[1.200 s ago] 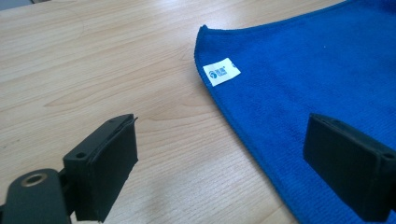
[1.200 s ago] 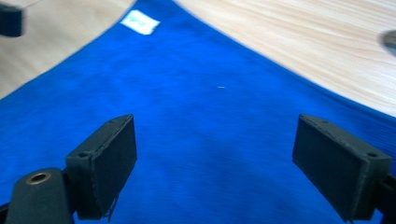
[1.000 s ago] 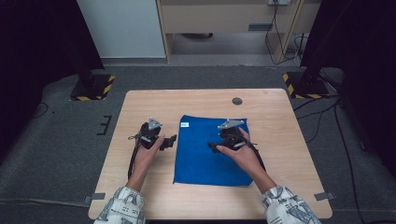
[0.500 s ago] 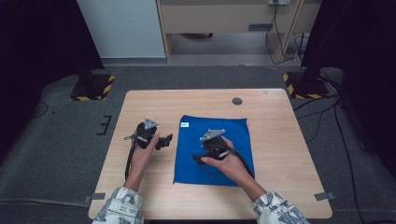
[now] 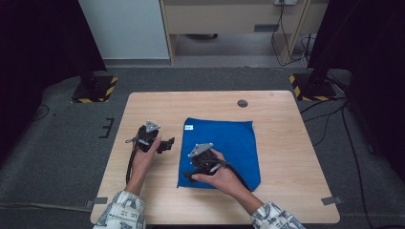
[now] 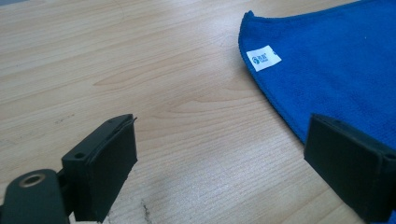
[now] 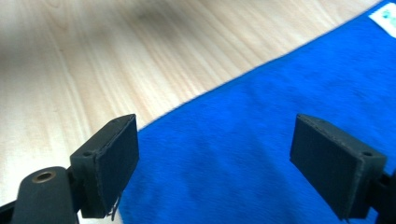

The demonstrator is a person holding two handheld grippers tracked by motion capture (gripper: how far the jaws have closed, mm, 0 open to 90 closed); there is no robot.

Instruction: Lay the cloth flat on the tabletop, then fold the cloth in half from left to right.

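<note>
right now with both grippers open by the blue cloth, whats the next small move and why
Probably lower the right gripper onto the near left corner of the blue cloth and close. Its jaws stand open just above that edge, with cloth between them and bare table beside. The left gripper is open too, beside the cloth's left edge near the white label.

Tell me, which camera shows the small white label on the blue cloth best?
The left gripper view: the small white label is sharp, its logo visible. The high view shows a tiny white patch; the right gripper view catches a blurred corner.

Cloth label (image 6: pixel 263 58) print unreadable
</note>
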